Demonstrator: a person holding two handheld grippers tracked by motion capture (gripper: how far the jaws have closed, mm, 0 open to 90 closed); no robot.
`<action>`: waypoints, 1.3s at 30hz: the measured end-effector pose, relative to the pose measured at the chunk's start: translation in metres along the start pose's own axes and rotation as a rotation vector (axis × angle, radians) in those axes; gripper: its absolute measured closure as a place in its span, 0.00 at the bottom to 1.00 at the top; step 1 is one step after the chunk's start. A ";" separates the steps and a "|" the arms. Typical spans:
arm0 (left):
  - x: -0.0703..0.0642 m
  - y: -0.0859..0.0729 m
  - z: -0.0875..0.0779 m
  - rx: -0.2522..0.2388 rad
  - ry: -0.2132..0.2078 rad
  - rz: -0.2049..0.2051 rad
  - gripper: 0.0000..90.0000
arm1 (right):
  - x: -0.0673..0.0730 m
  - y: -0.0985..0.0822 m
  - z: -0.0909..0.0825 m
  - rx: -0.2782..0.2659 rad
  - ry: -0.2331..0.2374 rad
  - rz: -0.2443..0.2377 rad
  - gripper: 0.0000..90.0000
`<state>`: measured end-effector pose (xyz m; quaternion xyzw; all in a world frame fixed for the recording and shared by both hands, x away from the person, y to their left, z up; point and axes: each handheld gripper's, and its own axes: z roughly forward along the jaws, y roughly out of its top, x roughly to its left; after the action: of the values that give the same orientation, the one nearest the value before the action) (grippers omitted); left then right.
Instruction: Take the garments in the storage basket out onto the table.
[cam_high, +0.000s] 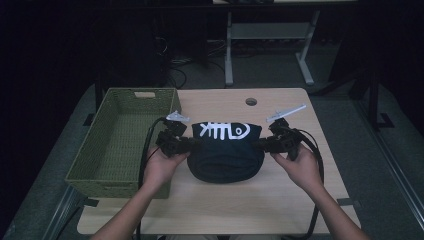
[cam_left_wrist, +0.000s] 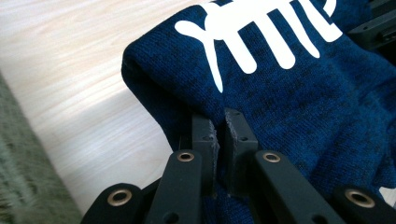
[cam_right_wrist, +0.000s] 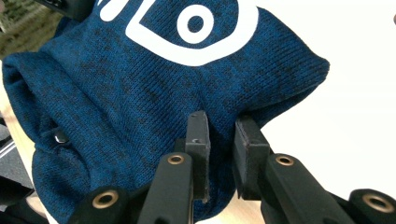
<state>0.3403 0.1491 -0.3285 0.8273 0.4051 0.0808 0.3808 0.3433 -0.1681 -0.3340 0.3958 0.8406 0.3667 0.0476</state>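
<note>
A dark blue knitted garment (cam_high: 225, 152) with a white fish-bone print hangs bunched between my two grippers over the middle of the wooden table (cam_high: 225, 205). My left gripper (cam_high: 192, 143) is shut on its left edge. In the left gripper view the jaws (cam_left_wrist: 218, 120) pinch a thin fold of the blue knit (cam_left_wrist: 299, 107). My right gripper (cam_high: 261, 145) is shut on the right edge. In the right gripper view its jaws (cam_right_wrist: 219, 123) clamp a thicker fold of the garment (cam_right_wrist: 140, 93). A hand holds each gripper from below.
A green woven basket (cam_high: 115, 186) stands on the table's left side, close to the left hand, and its blurred wall (cam_left_wrist: 23, 182) shows in the left gripper view. A round cable hole (cam_high: 251, 101) sits near the table's far edge. Desk legs and cables stand on the floor beyond.
</note>
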 end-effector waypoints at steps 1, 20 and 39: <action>0.002 0.001 -0.003 -0.001 0.001 -0.001 0.94 | 0.001 0.003 -0.001 -0.001 -0.002 -0.005 0.86; 0.043 0.009 -0.063 -0.034 0.056 -0.016 0.94 | 0.040 0.070 0.009 -0.017 0.031 -0.069 0.86; 0.101 -0.009 -0.114 -0.032 0.125 -0.055 0.94 | 0.084 0.135 0.054 -0.001 0.086 -0.138 0.86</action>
<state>0.3508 0.2905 -0.2732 0.8030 0.4492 0.1284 0.3701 0.3912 -0.0209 -0.2672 0.3206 0.8669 0.3798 0.0369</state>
